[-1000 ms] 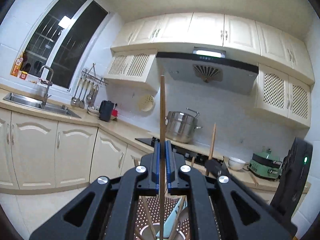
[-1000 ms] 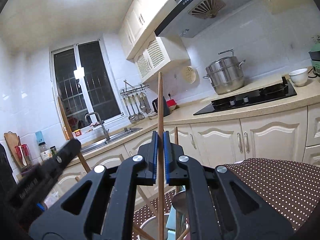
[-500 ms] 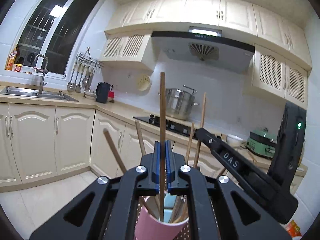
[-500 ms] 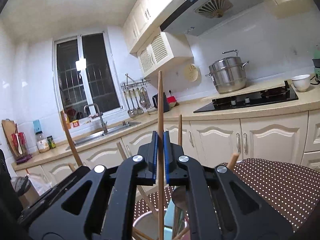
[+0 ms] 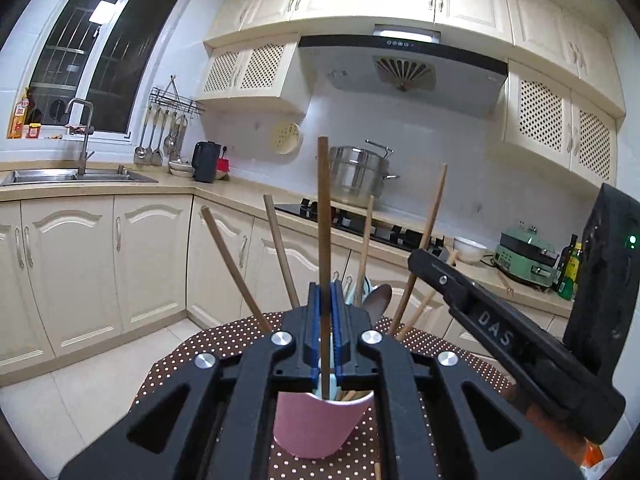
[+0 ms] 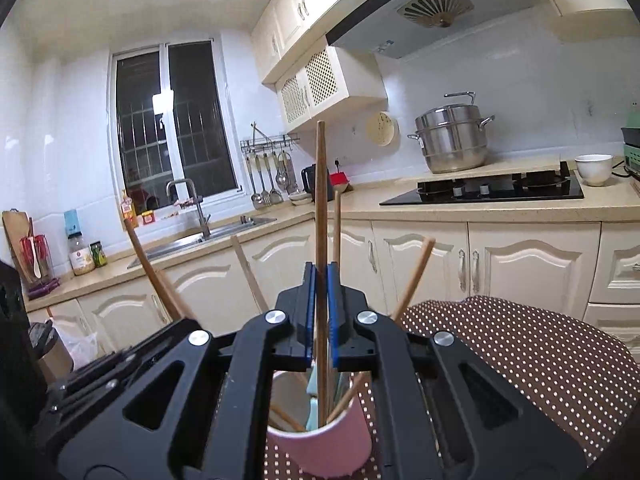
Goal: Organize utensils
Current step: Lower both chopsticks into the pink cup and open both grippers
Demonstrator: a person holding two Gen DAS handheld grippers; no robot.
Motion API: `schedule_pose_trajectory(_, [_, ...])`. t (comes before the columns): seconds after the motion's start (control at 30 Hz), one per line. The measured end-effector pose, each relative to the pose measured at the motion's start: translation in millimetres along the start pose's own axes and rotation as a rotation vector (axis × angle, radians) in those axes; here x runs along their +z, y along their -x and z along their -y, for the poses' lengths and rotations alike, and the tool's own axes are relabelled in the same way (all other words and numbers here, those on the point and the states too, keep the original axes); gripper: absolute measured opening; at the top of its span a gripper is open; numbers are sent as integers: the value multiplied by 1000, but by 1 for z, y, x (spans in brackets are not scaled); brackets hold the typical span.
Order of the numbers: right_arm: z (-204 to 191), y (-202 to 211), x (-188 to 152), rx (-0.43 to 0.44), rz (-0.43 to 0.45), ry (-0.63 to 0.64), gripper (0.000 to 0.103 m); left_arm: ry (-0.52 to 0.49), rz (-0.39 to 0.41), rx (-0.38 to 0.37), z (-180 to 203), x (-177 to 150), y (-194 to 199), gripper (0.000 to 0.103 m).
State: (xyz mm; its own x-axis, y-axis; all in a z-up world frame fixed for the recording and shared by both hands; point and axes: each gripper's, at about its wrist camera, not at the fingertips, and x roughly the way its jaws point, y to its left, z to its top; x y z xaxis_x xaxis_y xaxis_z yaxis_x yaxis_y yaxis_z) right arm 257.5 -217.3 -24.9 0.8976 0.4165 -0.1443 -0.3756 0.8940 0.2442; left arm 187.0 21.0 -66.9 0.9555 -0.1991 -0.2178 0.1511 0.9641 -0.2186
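A pink cup (image 5: 320,424) stands on a brown polka-dot table (image 5: 224,340) and holds several wooden chopsticks, a metal spoon (image 5: 378,300) and a pale blue utensil. My left gripper (image 5: 325,300) is shut on one upright wooden chopstick (image 5: 323,208) whose lower end is inside the cup. My right gripper (image 6: 320,280) is shut on another upright wooden chopstick (image 6: 320,200) with its lower end in the same pink cup (image 6: 324,444). The right gripper's black body (image 5: 500,332) shows at the right of the left wrist view.
Cream kitchen cabinets and a counter run behind the table. On the counter are a sink (image 5: 76,176), a black hob (image 6: 484,190) with a steel pot (image 6: 452,138), a white bowl (image 6: 594,168) and a green appliance (image 5: 524,256).
Both grippers have come down and tilted toward level with their chopsticks. The pink cup has come into full view below them and the chopstick ends have gone into it.
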Motion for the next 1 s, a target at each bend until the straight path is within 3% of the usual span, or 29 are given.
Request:
schedule_pose_trajectory(0.43, [-5, 12, -15, -21, -59, 9, 6, -18, -63, 12, 3, -5, 7, 6])
schedule_pose_trajectory(0.5, [-5, 13, -16, -22, -64, 8, 6, -27, -67, 20, 4, -4, 9, 13])
schedule_pose_trajectory(0.53, [-6, 14, -16, -22, -68, 9, 6, -28, -68, 25, 4, -3, 10, 26])
schedule_pose_trajectory(0.57, [-7, 14, -17, -22, -73, 12, 6, -27, -67, 30, 4, -3, 13, 32])
schedule_pose_trajectory(1.0, [-10, 17, -29, -27, -125, 18, 6, -53, -55, 117, 1, -3, 39, 47])
